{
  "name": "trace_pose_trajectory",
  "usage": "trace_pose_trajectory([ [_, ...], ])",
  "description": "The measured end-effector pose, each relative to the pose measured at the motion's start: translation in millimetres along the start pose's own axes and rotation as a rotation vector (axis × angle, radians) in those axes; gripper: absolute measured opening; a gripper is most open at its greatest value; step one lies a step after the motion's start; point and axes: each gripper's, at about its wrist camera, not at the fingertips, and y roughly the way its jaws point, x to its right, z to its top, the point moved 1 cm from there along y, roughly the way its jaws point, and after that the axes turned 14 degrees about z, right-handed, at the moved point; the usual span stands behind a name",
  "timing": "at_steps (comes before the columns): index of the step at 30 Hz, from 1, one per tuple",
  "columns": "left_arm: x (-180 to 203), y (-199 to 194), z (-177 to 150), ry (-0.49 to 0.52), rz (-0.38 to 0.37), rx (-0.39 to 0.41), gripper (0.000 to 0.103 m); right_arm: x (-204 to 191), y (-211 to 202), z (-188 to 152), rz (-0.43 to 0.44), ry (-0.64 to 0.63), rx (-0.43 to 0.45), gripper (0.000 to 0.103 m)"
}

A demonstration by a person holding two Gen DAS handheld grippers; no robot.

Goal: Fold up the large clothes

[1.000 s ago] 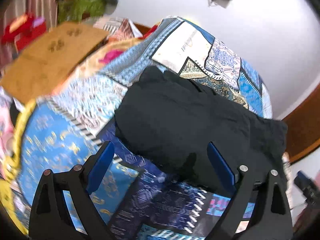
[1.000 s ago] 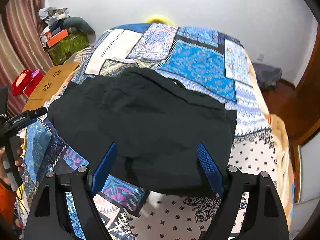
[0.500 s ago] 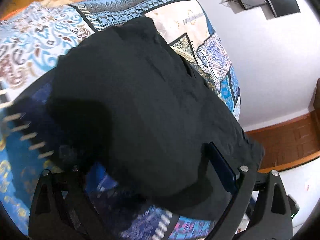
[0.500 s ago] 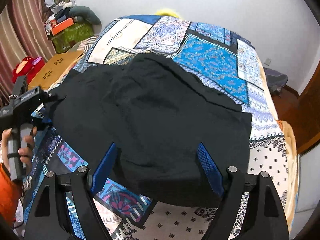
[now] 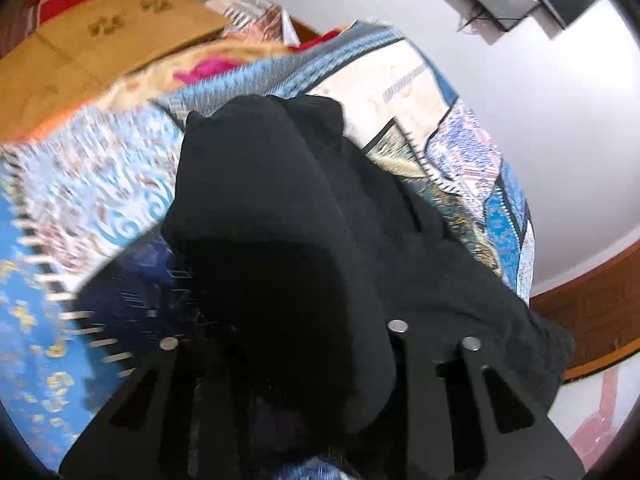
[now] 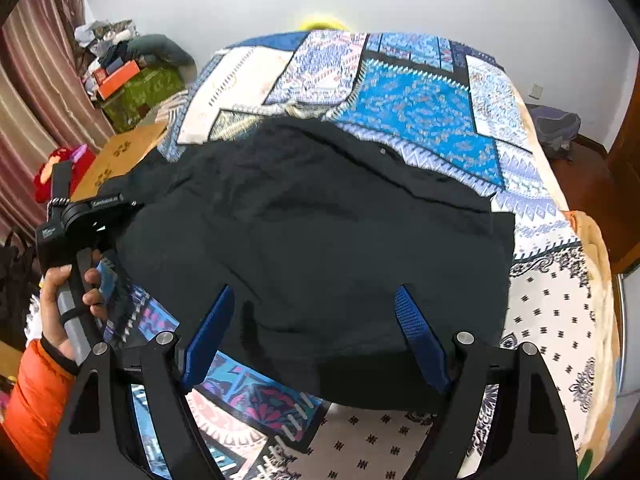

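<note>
Between the jaws of the left gripper (image 5: 288,360), closing now, bunches an edge of the black garment (image 6: 320,232); the right gripper (image 6: 316,336) gapes empty over its near hem. Pinching one layer or the quilt (image 6: 420,100) could spoil the fold. The cloth lies dark, limp, rumpled
</note>
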Motion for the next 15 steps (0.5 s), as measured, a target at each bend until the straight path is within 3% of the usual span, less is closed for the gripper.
trace_pose_trajectory([
  [4, 5, -52, -2, 0.080, 0.006, 0.113, 0.024, -10, -10, 9, 0.018, 0.002, 0.028, 0.080],
  [9, 3, -137, -11, 0.167, 0.016, 0.333, 0.023, -39, -8, 18, 0.070, -0.014, 0.050, 0.080],
  [15, 7, -206, -20, 0.317, 0.085, 0.554, 0.023, -83, 48, 16, 0.155, -0.052, -0.053, 0.082],
])
